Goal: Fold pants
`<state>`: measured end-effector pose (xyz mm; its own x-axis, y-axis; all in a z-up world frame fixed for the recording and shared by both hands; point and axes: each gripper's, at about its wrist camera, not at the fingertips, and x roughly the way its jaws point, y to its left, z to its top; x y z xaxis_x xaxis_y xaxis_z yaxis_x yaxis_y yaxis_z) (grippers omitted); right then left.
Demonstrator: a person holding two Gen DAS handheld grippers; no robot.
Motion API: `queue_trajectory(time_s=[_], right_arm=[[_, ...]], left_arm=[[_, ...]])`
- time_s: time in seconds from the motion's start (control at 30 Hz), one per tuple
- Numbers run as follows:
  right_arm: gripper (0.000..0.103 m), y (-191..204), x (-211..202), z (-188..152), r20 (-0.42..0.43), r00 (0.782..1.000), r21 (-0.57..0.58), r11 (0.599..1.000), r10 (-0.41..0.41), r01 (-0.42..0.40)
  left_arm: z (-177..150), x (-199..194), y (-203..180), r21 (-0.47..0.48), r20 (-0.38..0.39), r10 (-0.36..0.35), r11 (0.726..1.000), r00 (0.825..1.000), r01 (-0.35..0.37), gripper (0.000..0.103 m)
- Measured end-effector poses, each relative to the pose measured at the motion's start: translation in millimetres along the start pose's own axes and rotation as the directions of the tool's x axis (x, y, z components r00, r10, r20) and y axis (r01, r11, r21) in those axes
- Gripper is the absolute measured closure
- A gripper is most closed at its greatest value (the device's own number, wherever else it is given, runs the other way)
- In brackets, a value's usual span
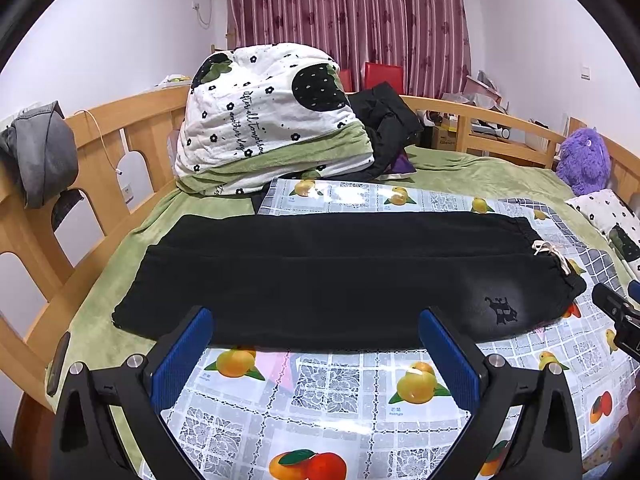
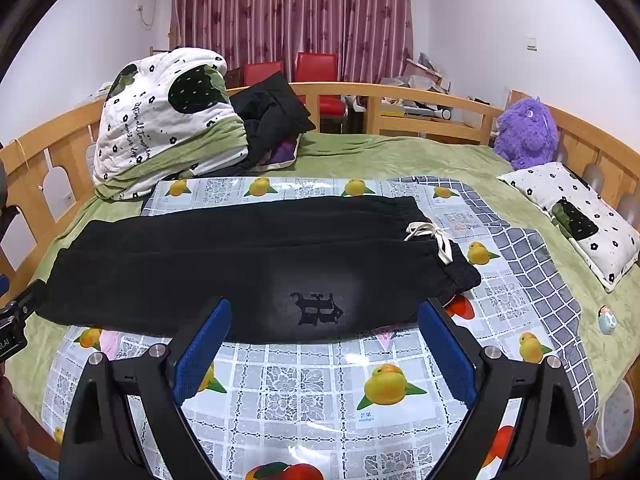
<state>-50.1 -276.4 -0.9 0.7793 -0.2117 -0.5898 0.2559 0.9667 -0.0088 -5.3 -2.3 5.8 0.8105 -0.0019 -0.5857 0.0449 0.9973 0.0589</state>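
Observation:
Black pants (image 1: pixel 320 276) (image 2: pixel 248 264) lie flat across a fruit-print plastic sheet (image 1: pixel 340 396) (image 2: pixel 320 392) on the bed, legs side by side, cuffs to the left. The waistband with its white drawstring (image 1: pixel 554 254) (image 2: pixel 430 236) is on the right. A dark emblem (image 2: pixel 316 308) (image 1: pixel 500 310) sits on the near leg. My left gripper (image 1: pixel 316 326) hovers open at the near edge of the pants, around mid-leg. My right gripper (image 2: pixel 325 318) is open too, just before the emblem. Nothing is between either pair of blue pads.
A folded white and green quilt (image 1: pixel 260 120) and dark clothes (image 1: pixel 388 120) are piled at the back. A purple plush toy (image 2: pixel 528 132) and a pillow (image 2: pixel 576 216) sit at the right. A wooden rail (image 1: pixel 60 200) rings the bed. A small figurine (image 2: pixel 607 319) lies on the green blanket.

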Motion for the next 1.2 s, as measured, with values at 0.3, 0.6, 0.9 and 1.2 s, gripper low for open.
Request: queue_trajectory(time_s=[0.3, 0.6, 0.9, 1.2], right_arm=[[0.01, 2.9, 0.1, 2.2, 0.002, 1.0, -0.014, 1.0, 0.0, 0.0], [0.01, 4.1, -1.3, 2.3, 0.006, 1.0, -0.015, 1.0, 0.002, -0.002], [0.01, 3.6, -1.4, 2.0, 0.006, 1.0, -0.015, 1.0, 0.004, -0.004], [0.01, 4.5, -1.7, 1.9, 0.008, 1.0, -0.017, 1.0, 0.004, -0.003]], left_arm=[[0.0, -0.8, 0.6, -0.004, 0.001, -0.003, 1.0, 1.0, 0.003, 0.0], [-1.1, -0.4, 2.0, -0.003, 0.002, -0.005, 1.0, 1.0, 0.005, 0.0], [-1.2, -0.5, 2.6, -0.005, 0.003, -0.005, 1.0, 1.0, 0.005, 0.0], [-1.3, -1.1, 4.0, -0.008, 0.003, -0.007, 1.0, 1.0, 0.007, 0.0]])
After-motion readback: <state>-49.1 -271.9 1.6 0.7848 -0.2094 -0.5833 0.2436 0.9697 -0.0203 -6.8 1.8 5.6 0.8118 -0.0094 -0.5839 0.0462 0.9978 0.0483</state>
